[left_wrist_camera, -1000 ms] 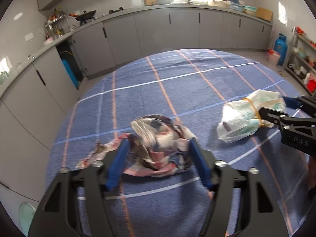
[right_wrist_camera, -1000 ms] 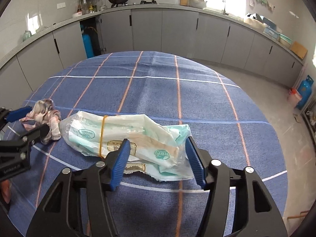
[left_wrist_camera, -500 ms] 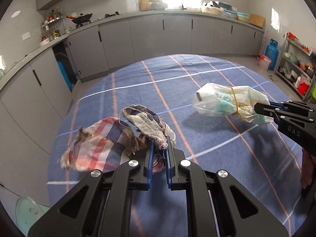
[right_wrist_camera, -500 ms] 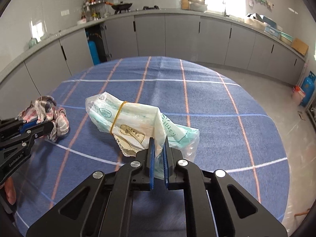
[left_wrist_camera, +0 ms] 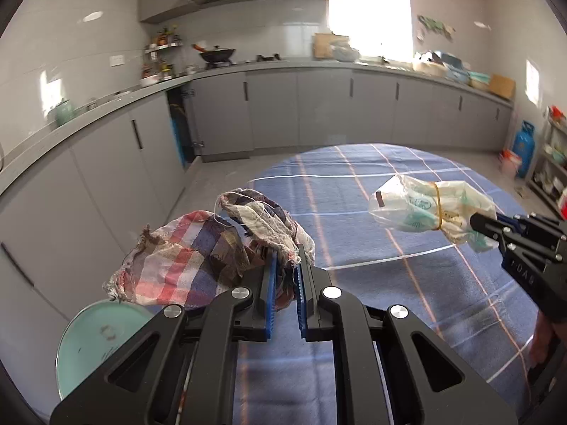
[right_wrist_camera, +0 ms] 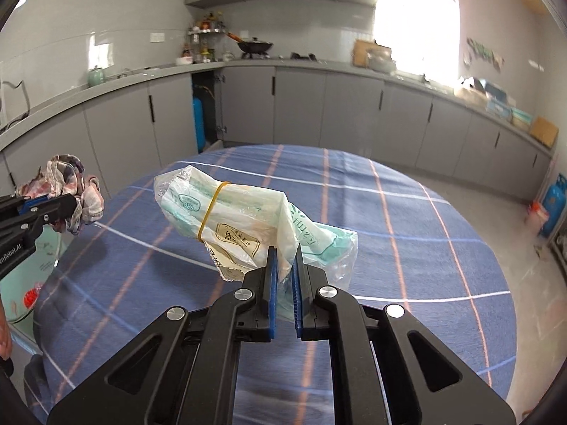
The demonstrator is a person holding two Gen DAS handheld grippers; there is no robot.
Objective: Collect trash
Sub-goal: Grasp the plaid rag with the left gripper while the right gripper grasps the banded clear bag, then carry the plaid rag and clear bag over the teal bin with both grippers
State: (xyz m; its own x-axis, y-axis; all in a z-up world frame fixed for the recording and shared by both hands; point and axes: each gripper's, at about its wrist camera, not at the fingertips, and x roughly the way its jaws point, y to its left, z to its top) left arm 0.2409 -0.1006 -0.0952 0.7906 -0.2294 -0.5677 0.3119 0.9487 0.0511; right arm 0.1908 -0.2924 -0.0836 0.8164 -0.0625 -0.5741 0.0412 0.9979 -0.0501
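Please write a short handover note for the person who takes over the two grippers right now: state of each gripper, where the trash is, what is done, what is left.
Left gripper: shut on the checked rag, held above the table's edge.
Right gripper: shut on the plastic bag with its yellow rubber band, lifted off the blue tablecloth.
Done: both pieces picked up.
Left: drop them in a bin; likely the pale green round thing below the rag, but unclear.

I have 2 bundles up off the table (left_wrist_camera: 407, 283): the rag (left_wrist_camera: 198, 251) hangs from my left gripper (left_wrist_camera: 286, 265) over the table's left edge, above a round bin (left_wrist_camera: 92, 340) on the floor. To its right, the bagged wrappers (right_wrist_camera: 248, 219) hang from my right gripper (right_wrist_camera: 284, 265) (over mid-table). Behind the table, counters (right_wrist_camera: 319, 67) line the walls.
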